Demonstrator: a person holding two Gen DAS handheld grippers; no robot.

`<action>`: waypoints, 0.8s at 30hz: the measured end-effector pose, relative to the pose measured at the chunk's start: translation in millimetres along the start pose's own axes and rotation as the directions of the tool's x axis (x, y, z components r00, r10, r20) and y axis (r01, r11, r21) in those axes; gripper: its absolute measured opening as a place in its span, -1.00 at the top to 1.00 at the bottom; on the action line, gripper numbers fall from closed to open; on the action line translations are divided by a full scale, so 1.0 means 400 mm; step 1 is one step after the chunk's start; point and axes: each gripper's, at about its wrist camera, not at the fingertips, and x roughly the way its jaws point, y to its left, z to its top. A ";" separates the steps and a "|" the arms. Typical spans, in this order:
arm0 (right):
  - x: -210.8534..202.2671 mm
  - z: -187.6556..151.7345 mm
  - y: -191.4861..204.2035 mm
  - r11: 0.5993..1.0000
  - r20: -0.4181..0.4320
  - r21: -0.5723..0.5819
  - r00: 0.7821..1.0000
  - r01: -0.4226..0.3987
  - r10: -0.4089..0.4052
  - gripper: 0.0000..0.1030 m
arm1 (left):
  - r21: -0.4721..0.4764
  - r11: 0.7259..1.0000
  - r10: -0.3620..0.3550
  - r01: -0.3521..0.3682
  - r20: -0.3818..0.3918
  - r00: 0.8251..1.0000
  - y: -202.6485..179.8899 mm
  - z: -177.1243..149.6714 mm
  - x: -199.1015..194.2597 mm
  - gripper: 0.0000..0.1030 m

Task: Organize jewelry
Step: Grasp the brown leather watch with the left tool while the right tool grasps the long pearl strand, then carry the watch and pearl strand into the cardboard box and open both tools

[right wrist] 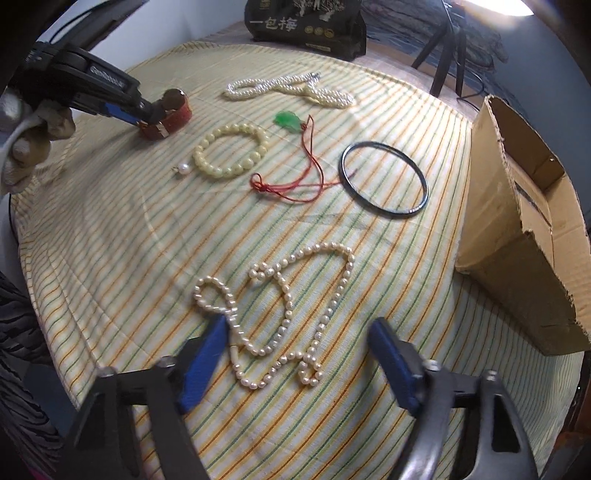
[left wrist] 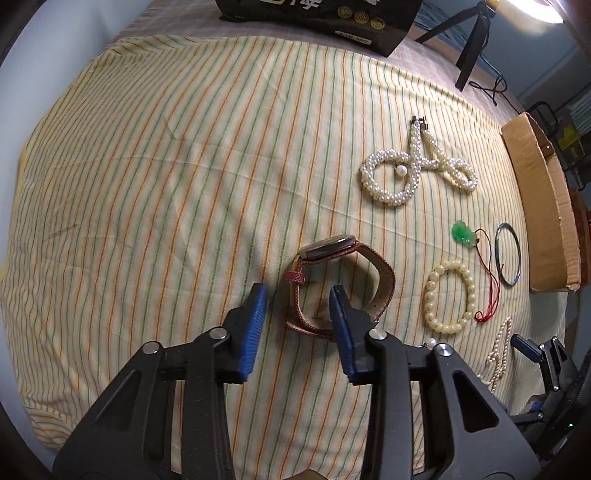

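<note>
A watch (left wrist: 341, 280) with a red strap lies on its side on the striped cloth (left wrist: 166, 166). My left gripper (left wrist: 298, 293) points down at it, open. Its right finger is inside the strap loop and its left finger is outside, so one run of strap lies between the pads with a gap showing. In the right wrist view that gripper (right wrist: 147, 110) and a gloved hand (right wrist: 33, 136) are at the watch (right wrist: 168, 114). My right gripper (right wrist: 299, 325) stands open over a thin pearl necklace (right wrist: 288, 317), whose tangled strand lies between the fingers.
On the cloth lie a thick pearl rope (right wrist: 291, 88), a green pendant (right wrist: 286, 119) on red cord, a cream bead bracelet (right wrist: 231, 151), a dark bangle (right wrist: 384, 181) and a loose pearl (right wrist: 183, 168). A cardboard box (right wrist: 517, 240) stands at the right, a black bag (right wrist: 306, 26) at the back.
</note>
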 end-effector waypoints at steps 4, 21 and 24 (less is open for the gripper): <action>-0.012 0.005 -0.004 1.000 0.015 0.022 1.000 -0.006 0.006 0.25 | 0.003 1.000 0.006 -0.006 0.000 1.000 0.004 -0.001 0.003 0.61; -0.066 0.028 -0.044 0.998 0.088 0.067 0.996 -0.018 0.012 0.90 | -0.010 1.000 0.002 -0.001 0.068 0.998 0.015 0.001 -0.044 0.90; -0.102 0.039 -0.058 0.996 0.125 0.089 0.992 -0.022 0.011 0.90 | -0.014 1.000 -0.010 0.012 0.097 0.995 0.025 -0.008 -0.078 0.90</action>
